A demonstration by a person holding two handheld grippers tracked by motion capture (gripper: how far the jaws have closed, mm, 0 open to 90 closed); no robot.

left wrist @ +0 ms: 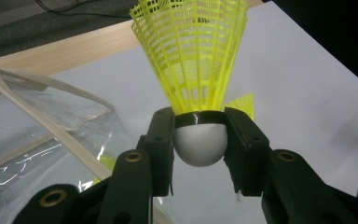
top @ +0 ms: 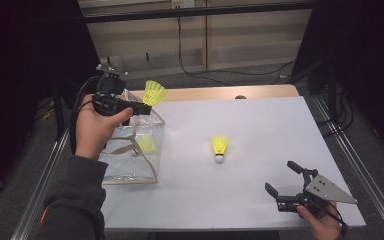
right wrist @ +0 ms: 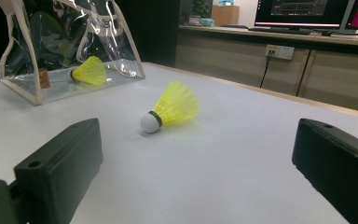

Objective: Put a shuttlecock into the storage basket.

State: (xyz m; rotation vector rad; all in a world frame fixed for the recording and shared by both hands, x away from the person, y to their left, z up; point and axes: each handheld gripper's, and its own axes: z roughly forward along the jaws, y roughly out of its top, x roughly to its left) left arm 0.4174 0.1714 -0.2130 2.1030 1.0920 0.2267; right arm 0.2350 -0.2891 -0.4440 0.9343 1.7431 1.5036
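- Holding a yellow shuttlecock [left wrist: 193,60] by its white cork, the left gripper [top: 130,107] hangs above the clear bag [top: 130,165], over the bag's far rim; its jaws are clenched on either side of the cork, as the left gripper view shows.
- Its long axis points away from the gripper, skirt outward and cork toward the hand, so the shuttlecock is above the bag's mouth rather than inside it.
- Inside the bag, on its floor, lies a second shuttlecock [right wrist: 87,71], on its side.
- To the right of the bag, well apart from it on the white table [top: 260,125], lies a third shuttlecock [top: 220,147], cork toward the person and skirt toward the far edge.
- The right gripper [top: 282,180] rests farther right of the bag still, near the table's front edge, jaws released and wide with nothing between them.
- That loose shuttlecock lies between the bag and the right gripper, nearer the right one, so it looks like the hand better placed for it.
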